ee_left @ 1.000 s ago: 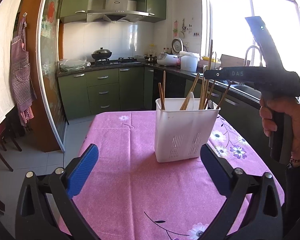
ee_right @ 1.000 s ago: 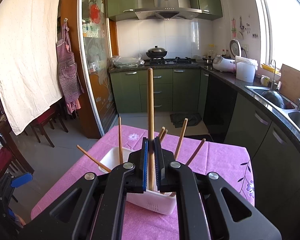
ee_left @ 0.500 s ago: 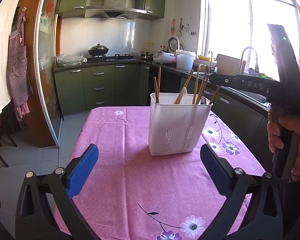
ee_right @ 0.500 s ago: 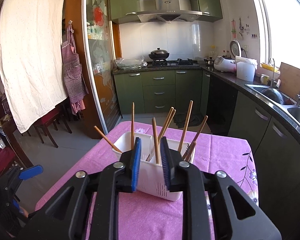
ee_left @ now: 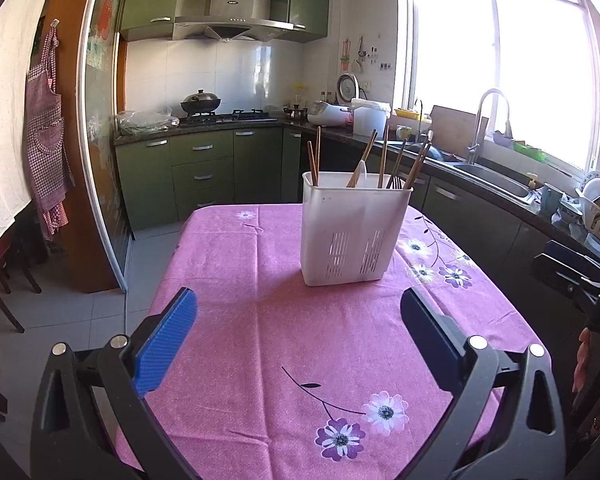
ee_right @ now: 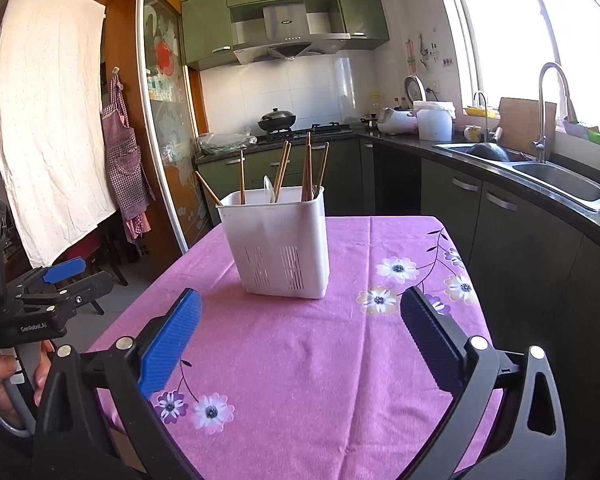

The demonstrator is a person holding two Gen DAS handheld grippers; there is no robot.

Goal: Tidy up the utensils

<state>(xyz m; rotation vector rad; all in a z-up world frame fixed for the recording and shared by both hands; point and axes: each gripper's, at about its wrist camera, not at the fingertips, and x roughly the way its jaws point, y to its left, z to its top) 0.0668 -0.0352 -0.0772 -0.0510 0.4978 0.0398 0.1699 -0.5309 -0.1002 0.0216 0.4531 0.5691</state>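
A utensil holder (ee_left: 354, 236) is set on the table (ee_left: 260, 340) toward 12 o'clock, chopsticks (ee_left: 382, 158) standing in it. At 3 o'clock a sink (ee_left: 496, 184) is placed; behind, a stove (ee_left: 236, 114).

We look from two wrist cameras, each low over the near edge of the worktop (ee_left: 260, 320) and facing the kitchen's far wall. The left view sits left of the right hand-held gripper (ee_left: 572, 280), the right view right of the left hand-held gripper (ee_right: 60, 276). Both share the white utensil caddy (ee_left: 354, 232) at mid-distance, near the stove beyond.
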